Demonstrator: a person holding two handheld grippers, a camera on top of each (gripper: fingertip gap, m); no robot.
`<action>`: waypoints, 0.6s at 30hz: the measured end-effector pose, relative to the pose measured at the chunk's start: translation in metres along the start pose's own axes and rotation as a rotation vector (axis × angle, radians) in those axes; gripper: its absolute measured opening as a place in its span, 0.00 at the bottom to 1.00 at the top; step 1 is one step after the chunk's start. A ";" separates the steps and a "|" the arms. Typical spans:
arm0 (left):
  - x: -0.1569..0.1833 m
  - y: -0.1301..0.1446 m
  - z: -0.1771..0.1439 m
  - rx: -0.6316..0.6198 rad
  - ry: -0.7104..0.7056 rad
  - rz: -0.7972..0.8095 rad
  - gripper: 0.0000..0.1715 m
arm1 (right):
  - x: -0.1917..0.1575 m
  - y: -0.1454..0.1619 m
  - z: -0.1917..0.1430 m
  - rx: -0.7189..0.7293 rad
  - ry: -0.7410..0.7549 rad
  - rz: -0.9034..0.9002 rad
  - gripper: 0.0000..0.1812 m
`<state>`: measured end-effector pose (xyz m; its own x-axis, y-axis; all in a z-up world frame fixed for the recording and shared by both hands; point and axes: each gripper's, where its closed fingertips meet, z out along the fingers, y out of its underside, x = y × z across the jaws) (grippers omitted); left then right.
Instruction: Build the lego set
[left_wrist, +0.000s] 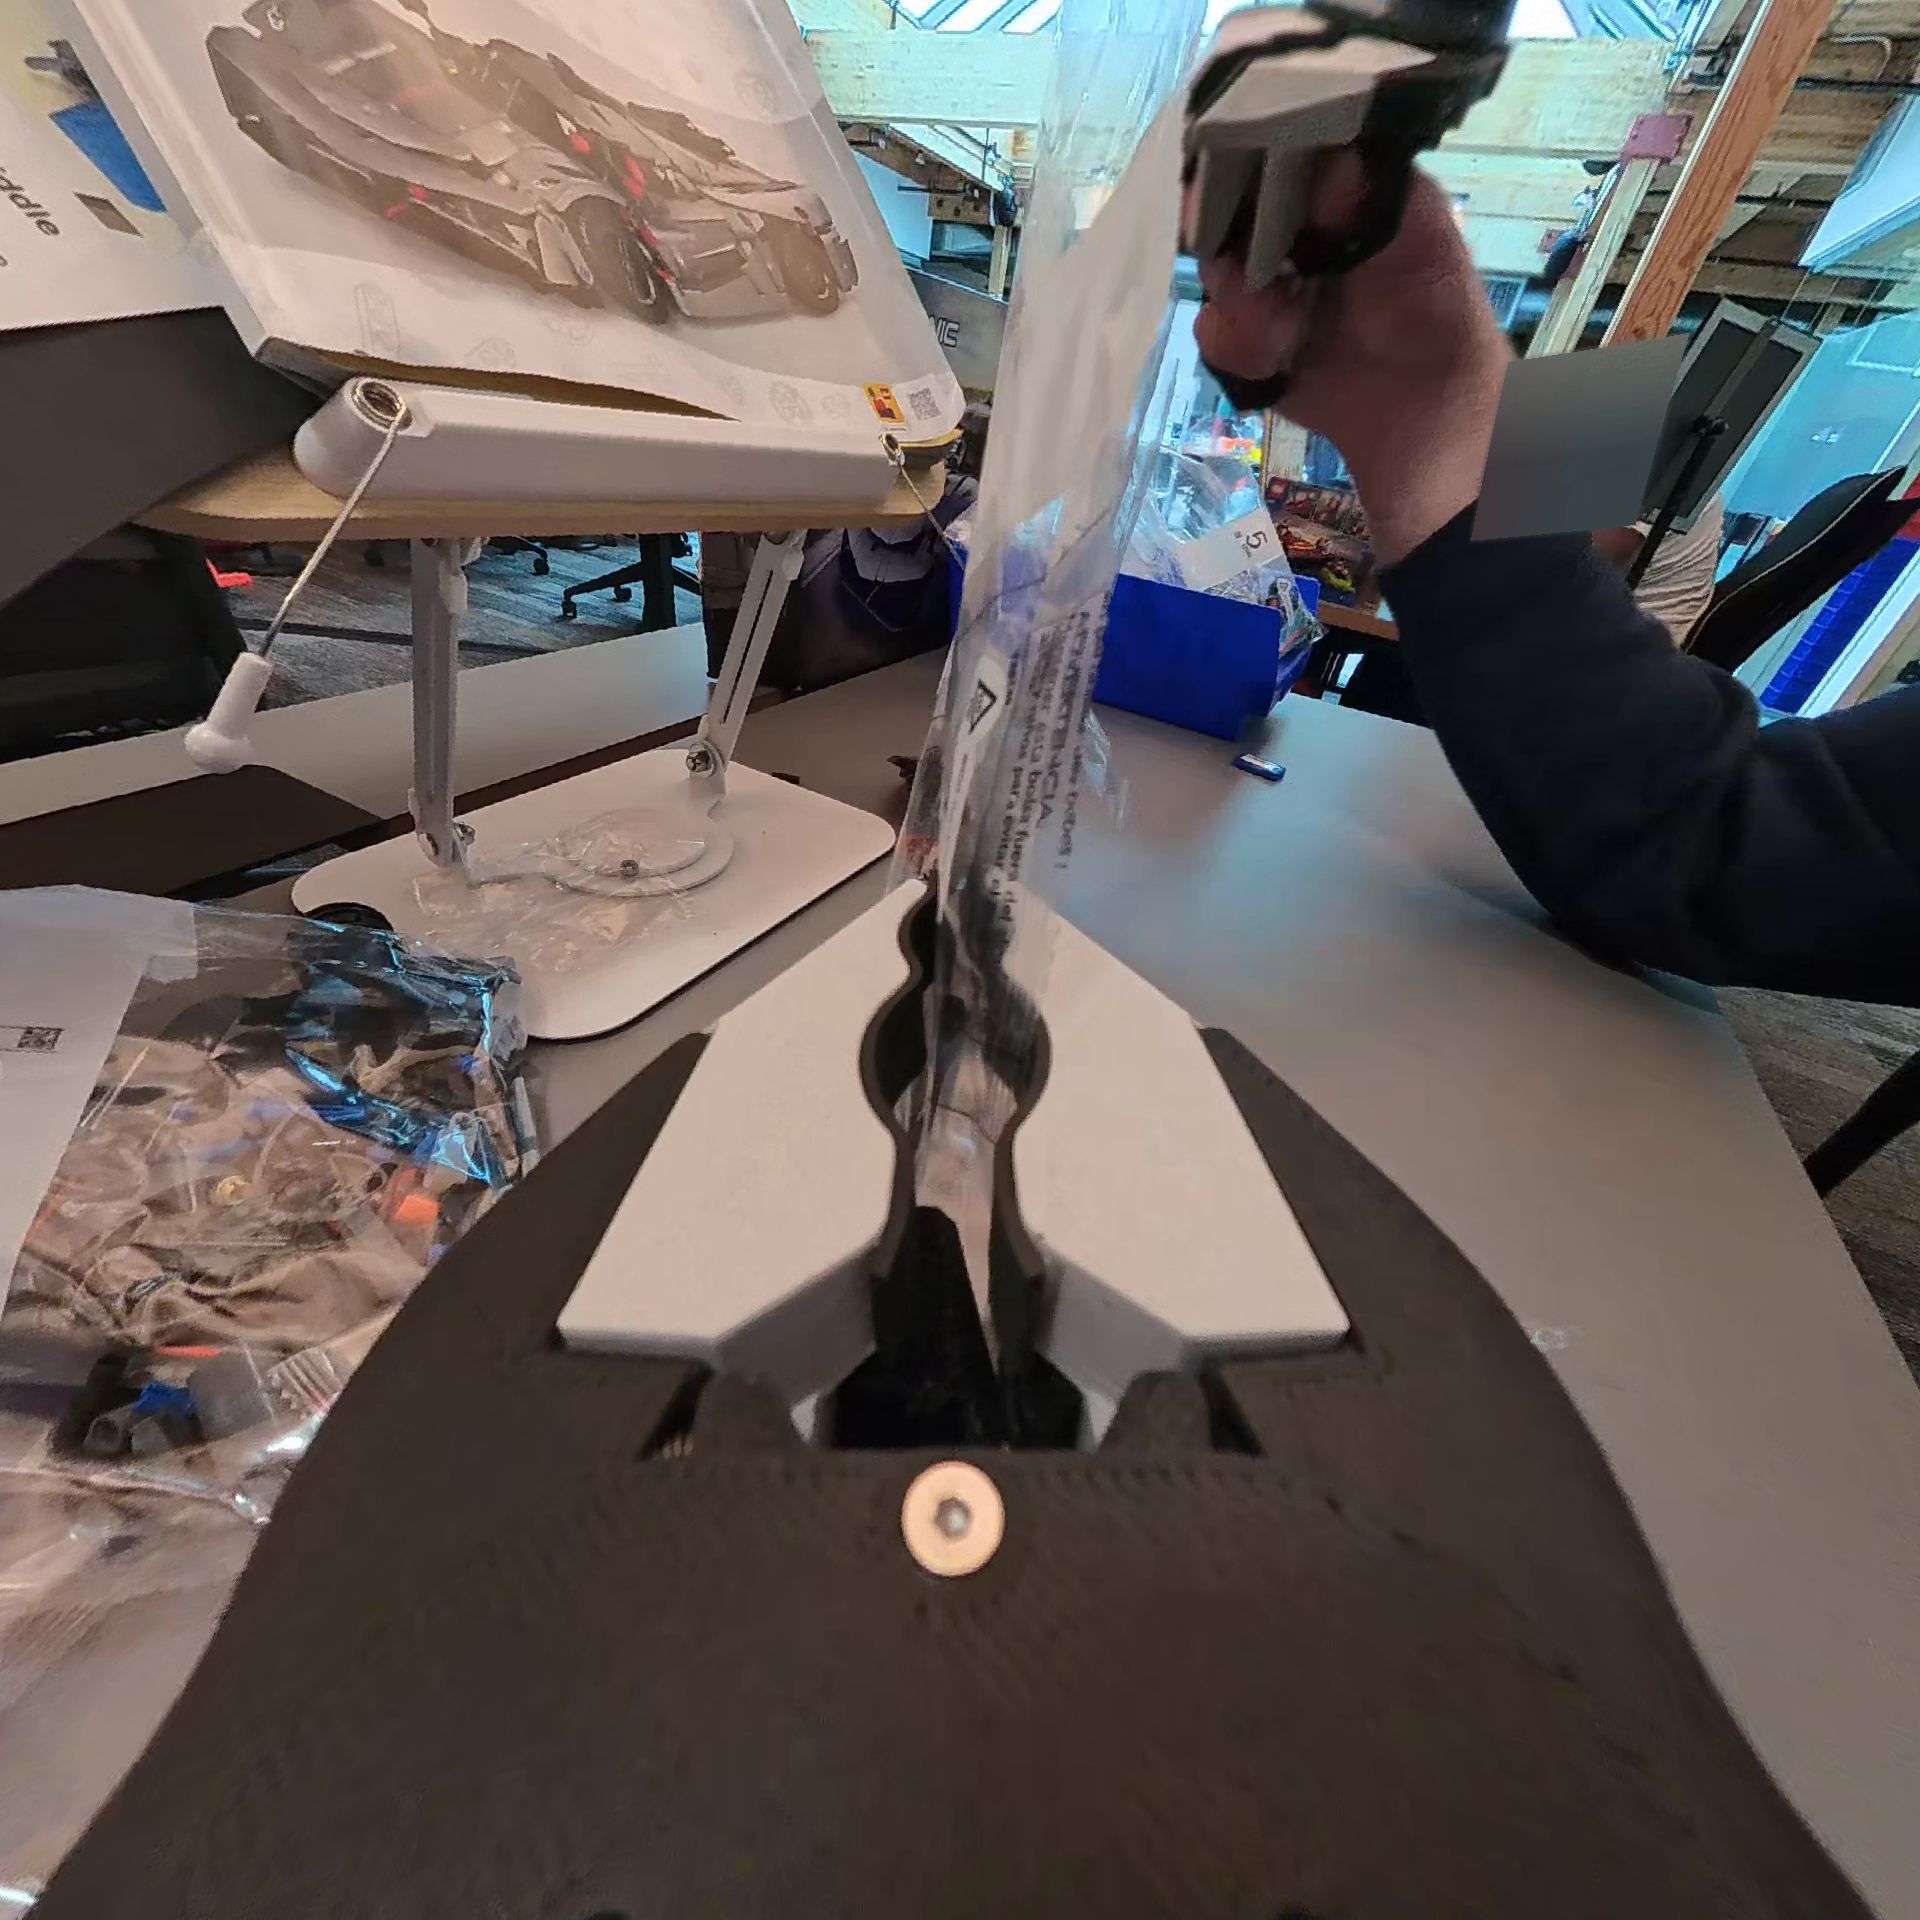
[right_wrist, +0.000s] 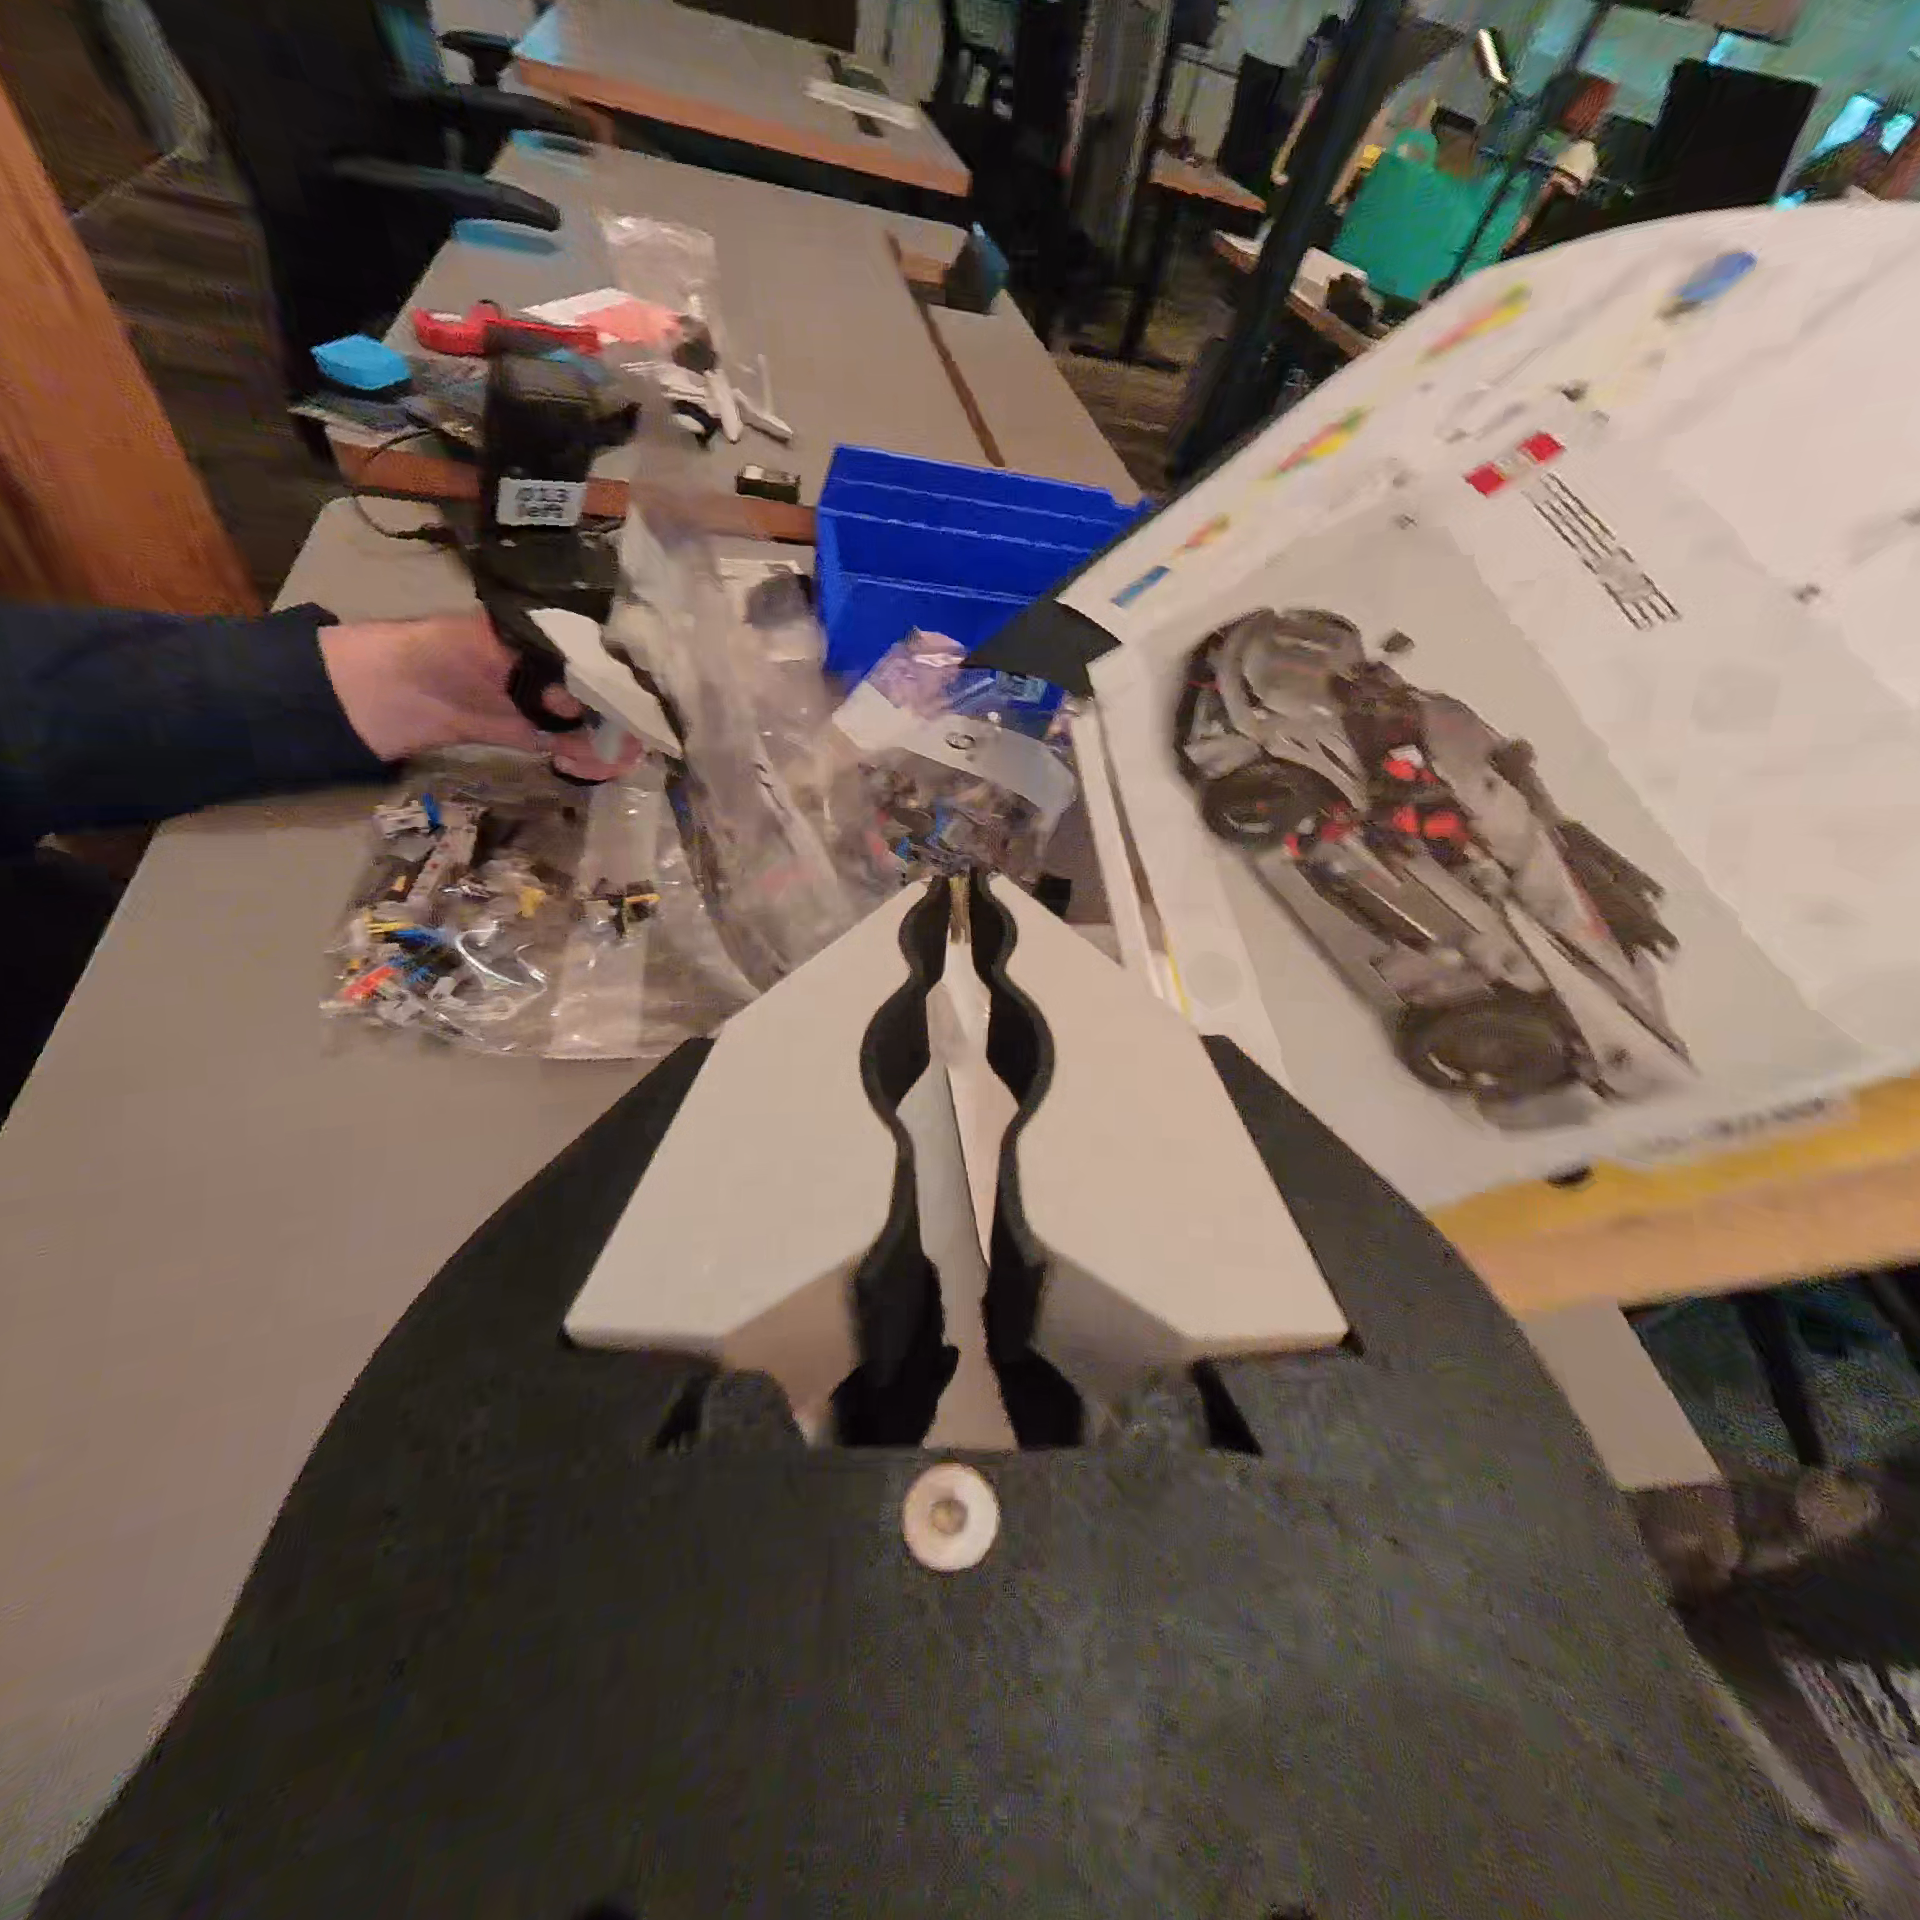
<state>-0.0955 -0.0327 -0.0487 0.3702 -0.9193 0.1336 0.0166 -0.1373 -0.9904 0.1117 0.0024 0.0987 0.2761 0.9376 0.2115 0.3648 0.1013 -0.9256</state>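
A long clear plastic bag (left_wrist: 1081, 416) of lego parts is stretched between both grippers above the grey table (left_wrist: 1351, 1039). My left gripper (left_wrist: 930, 894) is shut on the bag's lower end. My right gripper (left_wrist: 1236, 265), held by a hand, is up at the top right and grips the bag's upper end. In the right wrist view my right gripper (right_wrist: 961, 883) is shut on the bag's edge, and the bag (right_wrist: 727, 769) runs to my left gripper (right_wrist: 623, 717), held by a hand at the left. The parts inside (right_wrist: 956, 800) bunch near my right fingertips.
Several more parts bags (left_wrist: 260, 1122) lie on the table (right_wrist: 208, 1143) at the left, also in the right wrist view (right_wrist: 457, 935). An instruction booklet (left_wrist: 540, 208) with a car picture rests on a white stand (left_wrist: 727, 862). A blue bin (left_wrist: 1184, 655) stands behind, with a small blue piece (left_wrist: 1259, 767) beside it. The gap from one gripper's tips to the other's is roughly 25 cm.
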 end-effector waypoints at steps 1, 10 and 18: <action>0.000 0.000 0.000 0.000 0.001 0.001 0.01 | -0.014 -0.007 0.009 -0.004 -0.029 -0.035 0.00; 0.004 -0.001 0.001 -0.003 0.016 0.010 0.01 | -0.039 0.014 0.075 -0.201 -0.053 -0.089 0.02; 0.004 -0.002 0.000 -0.001 0.013 0.012 0.01 | -0.004 -0.003 0.044 -0.106 0.122 -0.084 0.10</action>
<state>-0.0937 -0.0362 -0.0463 0.3585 -0.9255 0.1224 0.0118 -0.1266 -0.9919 0.0701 0.0135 0.0866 0.3441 0.8793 0.3292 0.4809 0.1361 -0.8662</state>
